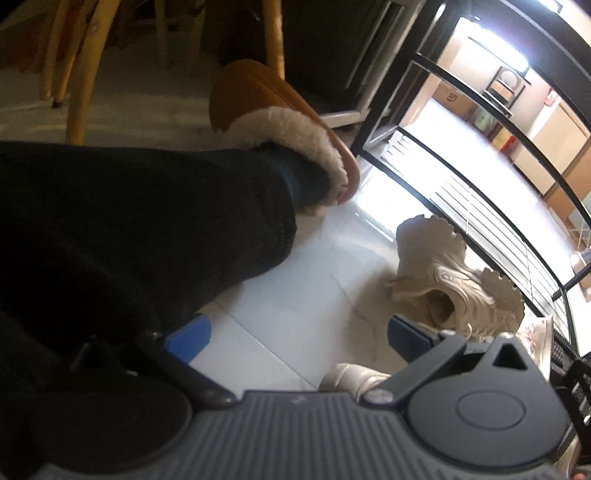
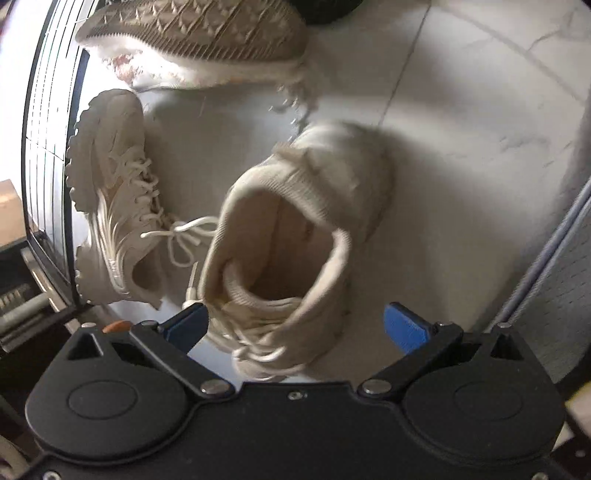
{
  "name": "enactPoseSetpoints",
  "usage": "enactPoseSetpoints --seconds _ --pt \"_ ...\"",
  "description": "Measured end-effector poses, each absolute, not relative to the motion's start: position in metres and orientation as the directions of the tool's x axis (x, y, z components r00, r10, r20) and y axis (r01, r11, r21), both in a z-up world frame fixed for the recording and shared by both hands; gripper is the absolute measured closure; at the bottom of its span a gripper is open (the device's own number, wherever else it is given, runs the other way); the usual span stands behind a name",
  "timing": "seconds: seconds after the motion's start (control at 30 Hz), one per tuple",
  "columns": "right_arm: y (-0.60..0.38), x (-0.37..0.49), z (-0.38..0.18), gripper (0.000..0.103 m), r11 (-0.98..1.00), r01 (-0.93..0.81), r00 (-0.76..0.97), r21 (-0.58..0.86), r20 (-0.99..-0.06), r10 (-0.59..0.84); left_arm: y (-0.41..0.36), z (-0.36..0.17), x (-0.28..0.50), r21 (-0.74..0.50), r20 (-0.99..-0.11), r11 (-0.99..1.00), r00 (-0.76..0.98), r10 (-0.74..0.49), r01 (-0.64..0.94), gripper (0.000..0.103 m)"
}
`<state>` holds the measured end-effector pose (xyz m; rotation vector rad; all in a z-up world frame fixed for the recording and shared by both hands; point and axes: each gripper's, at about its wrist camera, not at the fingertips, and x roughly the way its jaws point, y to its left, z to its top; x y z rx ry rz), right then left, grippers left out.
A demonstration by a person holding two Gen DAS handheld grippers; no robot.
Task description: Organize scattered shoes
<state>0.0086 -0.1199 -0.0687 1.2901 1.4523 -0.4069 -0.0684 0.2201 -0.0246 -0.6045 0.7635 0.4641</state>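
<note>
Right wrist view, right claw (image 2: 295, 325) spread wide, gripping nothing, cream knit sneaker (image 2: 295, 236) on floor between its blue fingers, laced chunky sneaker (image 2: 114, 206) left of it, sole-up shoe (image 2: 195, 33) beyond, left claw (image 1: 295, 343) wide, empty.

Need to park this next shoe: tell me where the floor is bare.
Bare tile lies right of the knit sneaker, toward the grey panel. Crowded on its left: the laced sneaker and the overturned shoe sit against the black rack.
</note>
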Motion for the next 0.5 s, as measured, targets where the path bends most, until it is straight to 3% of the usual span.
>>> enactPoseSetpoints --seconds 0.23,0.5 --pt "-0.11 0.017 -0.08 0.0 0.274 0.897 0.211 0.346 -0.882 0.422 0.22 -0.025 -0.067 -0.335 -0.755 0.738 0.635 0.162 -0.586 0.001" --pt "-0.093 0.031 -0.089 0.0 0.463 0.8 0.204 0.381 -0.899 0.387 0.22 -0.028 -0.067 -0.333 -0.771 0.734 0.619 0.15 -0.592 0.001"
